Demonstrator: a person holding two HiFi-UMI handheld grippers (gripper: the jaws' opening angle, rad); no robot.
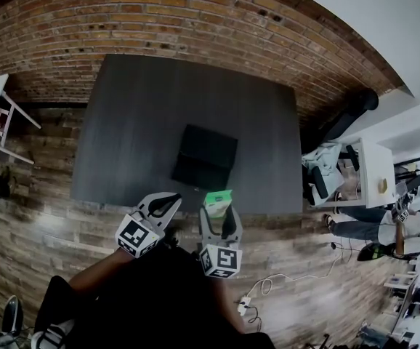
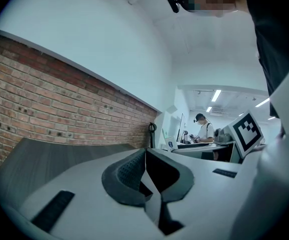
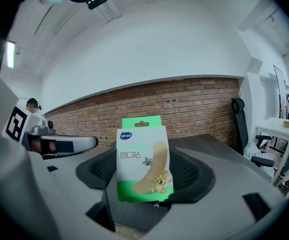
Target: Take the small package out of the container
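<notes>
My right gripper [image 1: 219, 209] is shut on a small green and white package [image 1: 217, 201], held up near the table's front edge. In the right gripper view the package [image 3: 144, 159] stands upright between the dark pads, printed with a plaster strip and a cartoon. The black container [image 1: 205, 156] lies on the dark table [image 1: 137, 107] just beyond both grippers. My left gripper [image 1: 168, 203] hovers to the left of the right one. In the left gripper view its pads [image 2: 127, 176] meet with nothing between them.
A brick wall [image 1: 181, 20] runs behind the table. White desks and a person [image 1: 384, 227] are at the right, a black chair [image 1: 348, 115] by the table's far right corner. Cables and a power strip [image 1: 243, 305] lie on the wooden floor.
</notes>
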